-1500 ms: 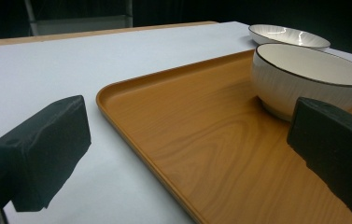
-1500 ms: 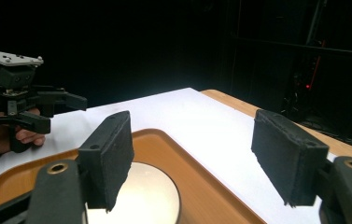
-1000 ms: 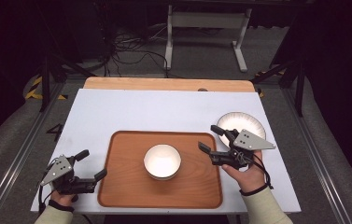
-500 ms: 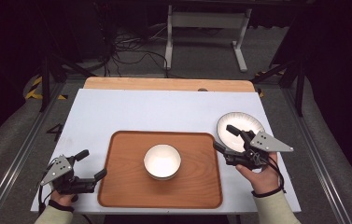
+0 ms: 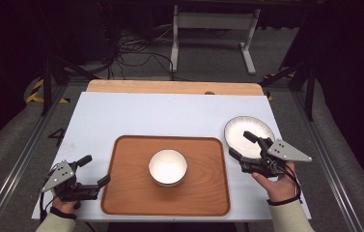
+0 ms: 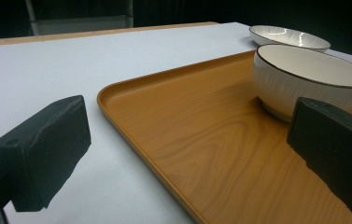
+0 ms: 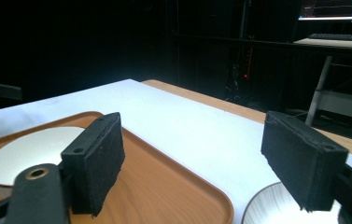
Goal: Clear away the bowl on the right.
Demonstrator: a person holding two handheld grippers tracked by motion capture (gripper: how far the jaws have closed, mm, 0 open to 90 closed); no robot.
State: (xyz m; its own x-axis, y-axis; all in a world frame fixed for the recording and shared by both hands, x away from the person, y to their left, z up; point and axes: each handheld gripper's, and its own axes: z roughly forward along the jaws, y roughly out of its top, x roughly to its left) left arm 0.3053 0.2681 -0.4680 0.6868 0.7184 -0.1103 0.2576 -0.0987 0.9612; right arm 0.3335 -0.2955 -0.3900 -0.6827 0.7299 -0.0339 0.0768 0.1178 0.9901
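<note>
While the right tongs hang over the near edge of the shallow white ceramic plate at the right of the worktop, their jaws stand wide apart with nothing between them, and they have just been opening further. In the right gripper view the plate's pale rim lies just under the right-hand pad, so the step in hand looks like the reach for the plate, with the grip not yet made. The plate sits flat on the white worktop, just right of the brown wooden tray with rounded corners and apart from it.

The next move, as I judge it, calls for lowering the tongs until one pad slips under or inside the thin rim and the other outside it, then closing squarely; the rim is low and smooth, so a shallow bite could slide off.

The plate is round, glossy and white with a thin dark edge line and faint ribbing on its inner wall. The deep white ribbed ceramic bowl with the same dark edge stands upright in the middle of the tray, empty as far as I can see.

The left tongs rest at the near left corner of the worktop, jaws apart and empty, pointing toward the tray's left edge.
</note>
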